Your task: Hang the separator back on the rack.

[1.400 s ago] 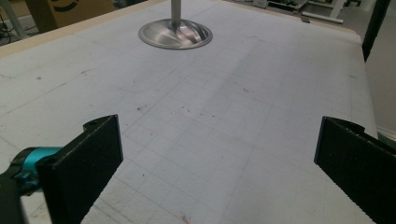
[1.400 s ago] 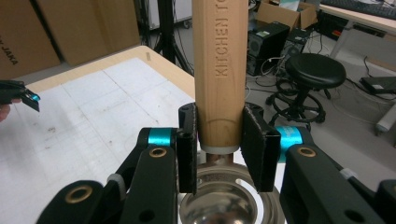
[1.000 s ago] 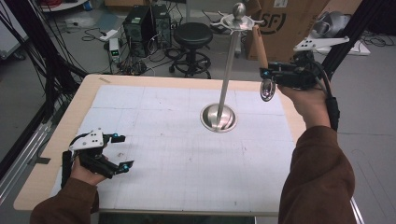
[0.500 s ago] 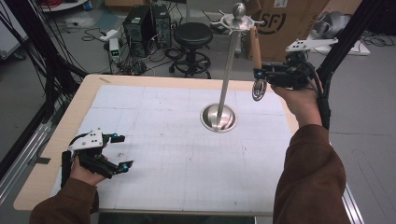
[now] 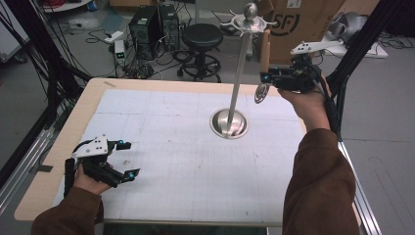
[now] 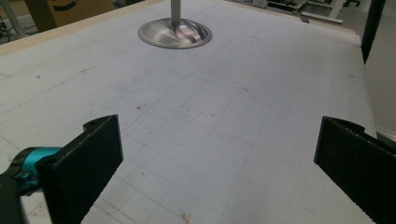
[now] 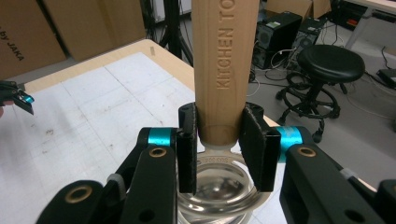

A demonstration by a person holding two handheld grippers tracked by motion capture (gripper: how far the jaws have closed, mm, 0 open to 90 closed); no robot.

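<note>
A kitchen utensil with a wooden handle [image 7: 226, 65] and a round metal head is held upright in the air at the far right of the table, handle up and metal head [image 5: 261, 93] hanging below. In the right gripper view the handle carries the stamped words "KITCHEN TO…", and the two black pads press on its lower end from either side, just above the metal ring where the head begins; the right gripper [image 7: 223, 149] is clamped on the utensil. In the high view the right gripper [image 5: 274, 77] sits level beside the upper part of a metal hanging stand [image 5: 240, 73], whose thin pole rises from a round polished base [image 5: 228, 123] near the middle of the far half of the table; the handle's top is close to the stand's hooked crown but I cannot tell whether it touches. The left gripper [image 5: 126, 159] rests low near the front left corner of the white gridded mat [image 5: 186, 171], well apart from the stand, its jaws spread wide with nothing between them.
</note>
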